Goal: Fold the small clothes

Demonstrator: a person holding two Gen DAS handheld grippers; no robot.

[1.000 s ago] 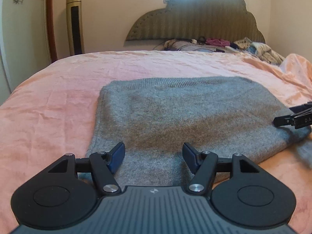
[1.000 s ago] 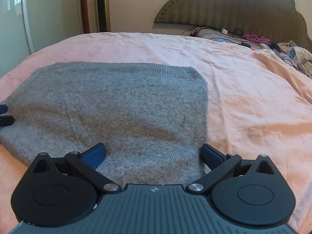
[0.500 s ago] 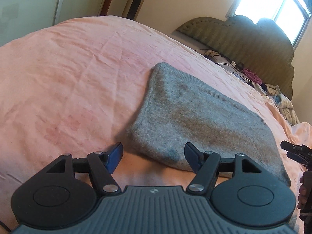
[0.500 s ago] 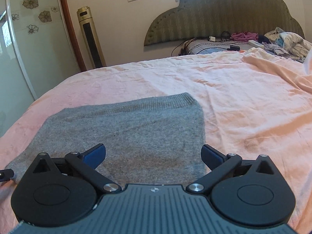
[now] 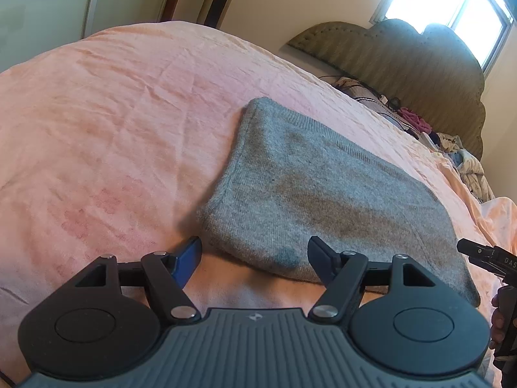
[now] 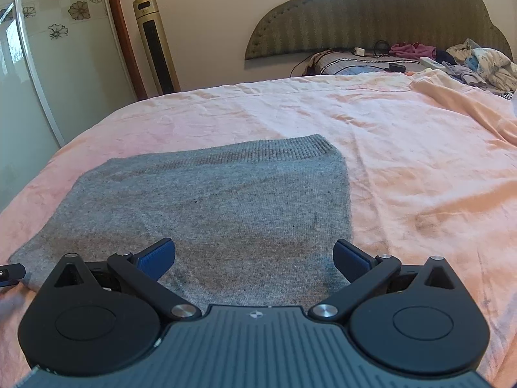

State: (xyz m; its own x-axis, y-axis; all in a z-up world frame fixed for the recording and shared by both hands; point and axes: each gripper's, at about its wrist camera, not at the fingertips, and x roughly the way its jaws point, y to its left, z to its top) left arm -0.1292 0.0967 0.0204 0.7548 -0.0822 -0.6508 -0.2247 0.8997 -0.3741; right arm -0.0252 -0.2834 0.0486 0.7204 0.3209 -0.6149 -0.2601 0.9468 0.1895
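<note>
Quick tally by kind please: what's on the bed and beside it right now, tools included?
Grey knit garment: 1
Pink bedspread: 1
Tools: 2, left tool and right tool, both open
Pile of loose clothes by the headboard: 1
Tower fan: 1
Total: 7

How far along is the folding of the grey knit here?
Done: the grey knit garment lies flat on the pink bedsheet as a tidy rectangle, ribbed hem at the far edge. In hand: nothing; the left tool and right tool are open at its near edge. Left: probably another fold.
</note>
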